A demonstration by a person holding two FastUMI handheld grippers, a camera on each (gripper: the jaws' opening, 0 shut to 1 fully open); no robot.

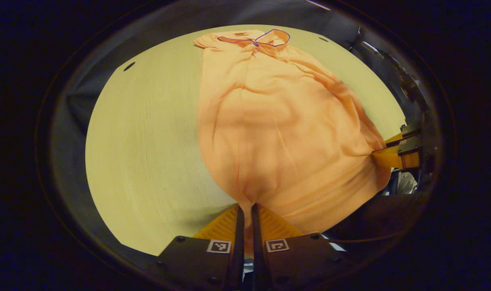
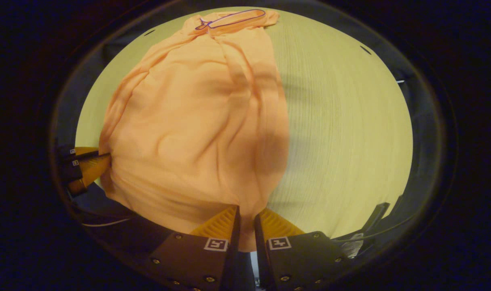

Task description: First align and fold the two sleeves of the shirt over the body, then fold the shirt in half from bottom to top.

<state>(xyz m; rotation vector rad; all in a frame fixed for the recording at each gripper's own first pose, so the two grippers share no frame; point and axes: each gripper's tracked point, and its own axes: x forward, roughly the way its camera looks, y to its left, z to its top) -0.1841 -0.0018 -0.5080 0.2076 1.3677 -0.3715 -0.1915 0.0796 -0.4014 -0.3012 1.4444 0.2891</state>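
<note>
We are pinching the shirt's hem corners, left gripper and right gripper both clamped on cloth. It is lying narrow on the surface, soft, light, likely sagging.

Left gripper: two dark angular finger mounts, each with a small square black-and-white marker near its inner edge and round screw heads at the corners; the fingers are wedge-shaped with ribbed faces and thin dark inner blades. Right gripper: the same build, with ribbed wedges, square markers and several screws along the mounts. A thin cable curves past low on the left in the right gripper view
</note>
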